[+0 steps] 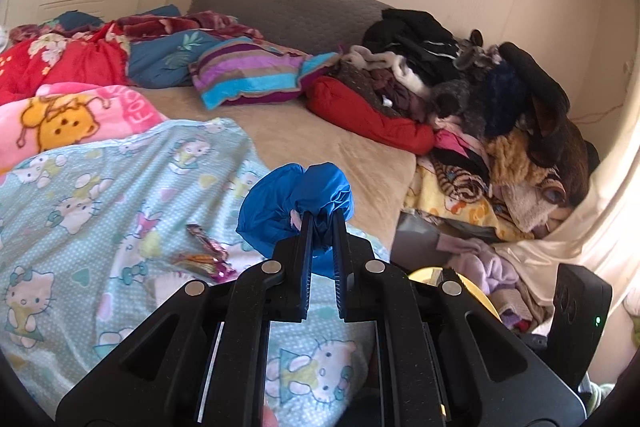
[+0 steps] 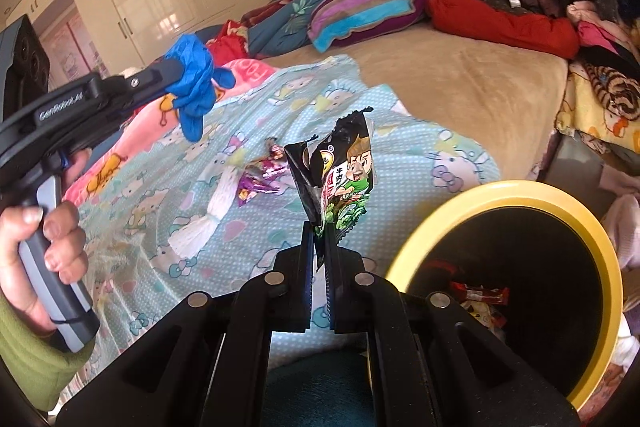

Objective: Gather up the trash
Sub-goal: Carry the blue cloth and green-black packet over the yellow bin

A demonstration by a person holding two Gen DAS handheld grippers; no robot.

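- ok, far left in my right wrist cam: my left hand wraps the grey handle, green sleeve at the wrist.
- left gripper is clamped on a crumpled blue plastic bag; bag bunches above the tips and hangs below them, held up off the bed. same bag shows from the side in the right cam.
- below it, hello kitty sheet is spread over the bed's near left, w/ a pink cartoon blanket just behind.
- on that sheet: purple candy wrappers lying flat, and a white twisted wrapper just beside them. wrappers also show in the left cam, just left of the gripper.
- centre: right gripper is pinched tight on the bottom corner of a black snack packet, cartoon face + green print, standing upright above the tips, lifted clear of the sheet.
- behind: tan mattress cover, striped pillow, grey headboard.
- right: yellow-rimmed bin just beside the right gripper, black inside, red wrappers at the bottom.
- far right: big pile of clothes heaped by the wall.
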